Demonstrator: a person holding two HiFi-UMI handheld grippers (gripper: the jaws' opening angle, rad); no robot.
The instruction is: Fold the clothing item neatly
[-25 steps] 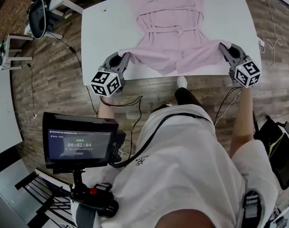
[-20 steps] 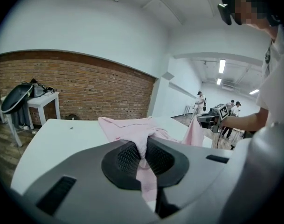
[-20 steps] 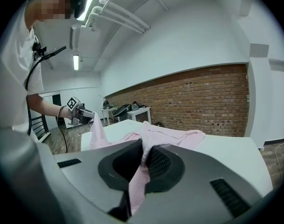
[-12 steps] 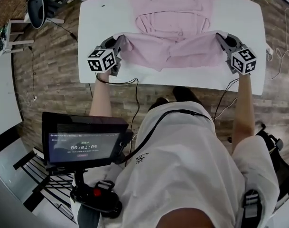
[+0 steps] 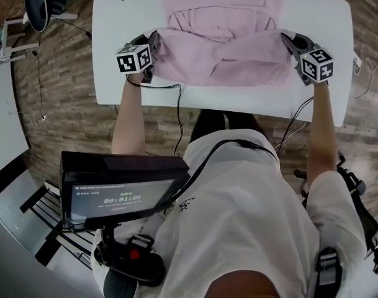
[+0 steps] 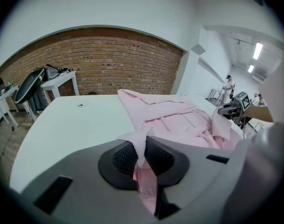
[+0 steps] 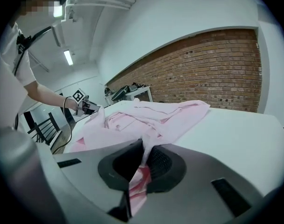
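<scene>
Nearest us, a bare strip of the white tabletop (image 5: 238,101) runs along the table's near edge. Just past it begins the pink garment (image 5: 229,64), which lies across the middle of the tabletop. We have the left gripper (image 5: 153,42) pinched closed on the garment's left corner and the right gripper (image 5: 288,40) pinched closed on its right corner. In each gripper view a thin fold of pink cloth is caught between the pads, with a tail hanging below. The edge stretched between the two grippers dips a little in the middle. Farther on, the rest of the garment lies on the tabletop, somewhat rumpled.

We judge the step in hand to be carrying the near half over onto the far half. To do it well, we should hold both grippers level with each other and equally far across the table, so that the crease runs square to the garment's sides. A light outward pull should take out the dip. We should then lower the held edge until it rests on the far part with the sides matched, and only then let go. Releasing one corner early would likely let it slump and skew the fold.
</scene>
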